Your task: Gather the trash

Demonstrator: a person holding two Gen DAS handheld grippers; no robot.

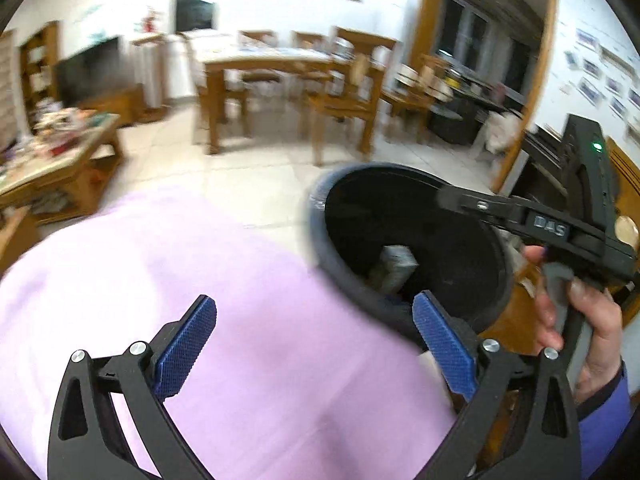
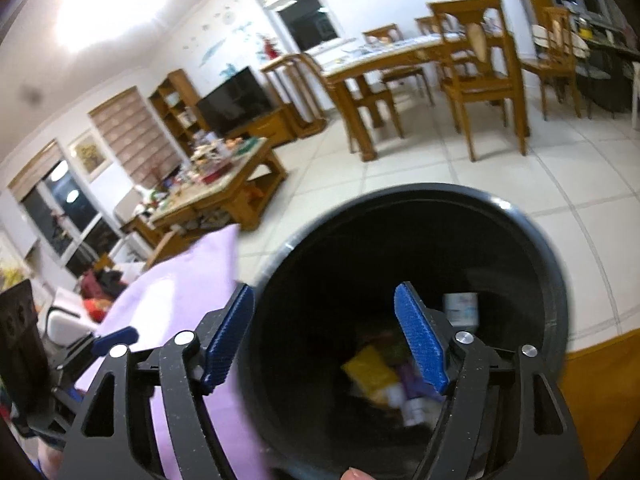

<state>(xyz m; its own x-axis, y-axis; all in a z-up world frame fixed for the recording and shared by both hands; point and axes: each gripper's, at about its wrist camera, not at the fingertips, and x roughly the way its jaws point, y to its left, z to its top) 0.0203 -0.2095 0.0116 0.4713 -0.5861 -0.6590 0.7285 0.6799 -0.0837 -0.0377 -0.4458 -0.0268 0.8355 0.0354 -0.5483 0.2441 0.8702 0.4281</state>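
A round black trash bin [image 2: 520, 240] stands on the tiled floor, and it also shows in the left wrist view [image 1: 336, 264]. Inside lie a white carton [image 2: 462, 308], a yellow wrapper [image 2: 370, 372] and other scraps. My right gripper [image 2: 324, 332] is open and empty, held right over the bin's mouth. In the left wrist view its black body [image 1: 560, 228] reaches over the bin rim. My left gripper [image 1: 314, 320] is open and empty, over a lilac cloth surface [image 1: 200, 300] beside the bin.
A cluttered wooden coffee table [image 2: 224, 184] stands to the left. A wooden dining table with chairs [image 2: 420, 64] stands further back on the white tiled floor [image 2: 480, 168]. A TV [image 2: 236, 100] is against the far wall. A doorway [image 1: 480, 60] opens at right.
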